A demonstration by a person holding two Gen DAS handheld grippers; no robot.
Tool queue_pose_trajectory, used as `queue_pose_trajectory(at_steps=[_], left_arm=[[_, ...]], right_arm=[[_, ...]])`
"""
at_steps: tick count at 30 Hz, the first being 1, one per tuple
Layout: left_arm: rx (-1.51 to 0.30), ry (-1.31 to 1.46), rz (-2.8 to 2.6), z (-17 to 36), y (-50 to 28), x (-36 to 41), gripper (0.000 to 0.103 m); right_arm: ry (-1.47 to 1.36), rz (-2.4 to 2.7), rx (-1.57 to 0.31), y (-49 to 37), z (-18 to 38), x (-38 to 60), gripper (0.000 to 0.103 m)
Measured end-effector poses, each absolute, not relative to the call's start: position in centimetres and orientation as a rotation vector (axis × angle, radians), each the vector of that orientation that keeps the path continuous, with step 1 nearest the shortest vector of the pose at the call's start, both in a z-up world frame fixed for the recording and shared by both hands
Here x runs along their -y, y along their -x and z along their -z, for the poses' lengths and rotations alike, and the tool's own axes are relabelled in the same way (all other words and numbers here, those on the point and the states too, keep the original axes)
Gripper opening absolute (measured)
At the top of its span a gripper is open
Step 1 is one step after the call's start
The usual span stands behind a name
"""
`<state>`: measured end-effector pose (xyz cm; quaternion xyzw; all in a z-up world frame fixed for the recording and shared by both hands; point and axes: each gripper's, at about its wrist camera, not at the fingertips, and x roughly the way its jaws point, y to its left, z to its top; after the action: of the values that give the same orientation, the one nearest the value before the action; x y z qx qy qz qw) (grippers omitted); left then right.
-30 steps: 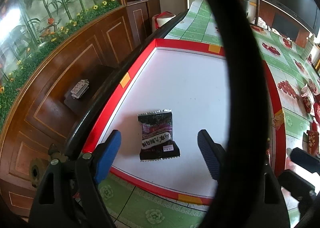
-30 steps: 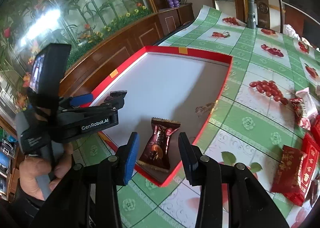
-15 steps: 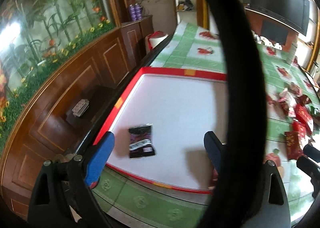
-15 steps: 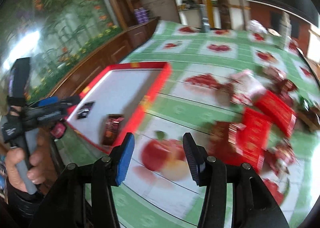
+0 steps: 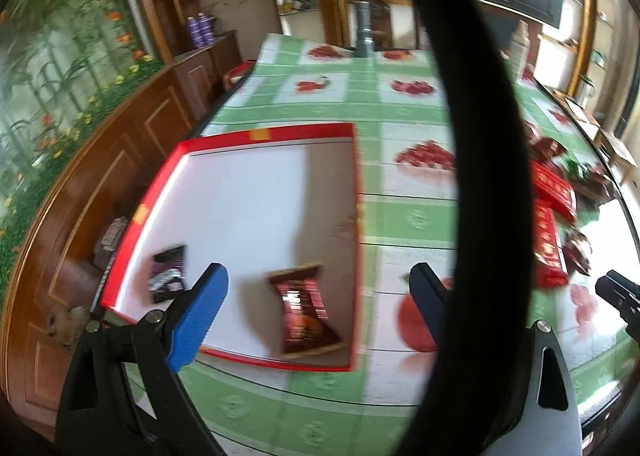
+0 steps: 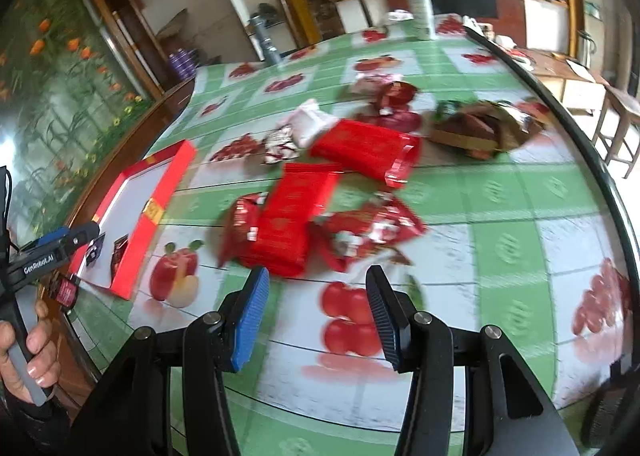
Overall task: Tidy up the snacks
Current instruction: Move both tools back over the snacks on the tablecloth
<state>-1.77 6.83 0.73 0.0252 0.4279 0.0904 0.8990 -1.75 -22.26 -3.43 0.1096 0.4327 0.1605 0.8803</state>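
A red-rimmed white tray [image 5: 256, 136] lies at the table's left edge. In it lie a dark purple snack packet [image 5: 169, 273] and a brown-red candy wrapper [image 5: 306, 314]. My left gripper [image 5: 318, 310] is open and empty, held above the tray's near end. My right gripper [image 6: 318, 318] is open and empty, above the tablecloth just short of a pile of red snack packs [image 6: 294, 212]. The tray [image 6: 160, 200] and the left gripper [image 6: 60, 242] show at the left of the right wrist view.
Loose snacks spread over the green apple-print tablecloth [image 6: 500, 196]: a red box [image 6: 366, 150], silver-red wrappers [image 6: 372, 228], brown packets [image 6: 486, 128]. A white bottle [image 6: 420, 2] and a grey flask [image 6: 266, 40] stand at the far end. A wooden cabinet [image 5: 120, 144] runs along the left.
The right gripper let go of the brown-red candy in the tray and swung right over the snack pile. The left gripper pulled back and turned right, away from the purple packet.
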Motion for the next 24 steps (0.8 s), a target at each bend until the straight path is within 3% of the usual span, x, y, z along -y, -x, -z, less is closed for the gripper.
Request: queue_pose_trajectory(at_steps=[24], left_arm=[[-1.093, 0.026, 0.120, 4.0, -5.4, 5.1, 0.092]], right_arm=[[-0.307, -0.342, -0.913, 1.2, 4.8, 25.4, 0.051]])
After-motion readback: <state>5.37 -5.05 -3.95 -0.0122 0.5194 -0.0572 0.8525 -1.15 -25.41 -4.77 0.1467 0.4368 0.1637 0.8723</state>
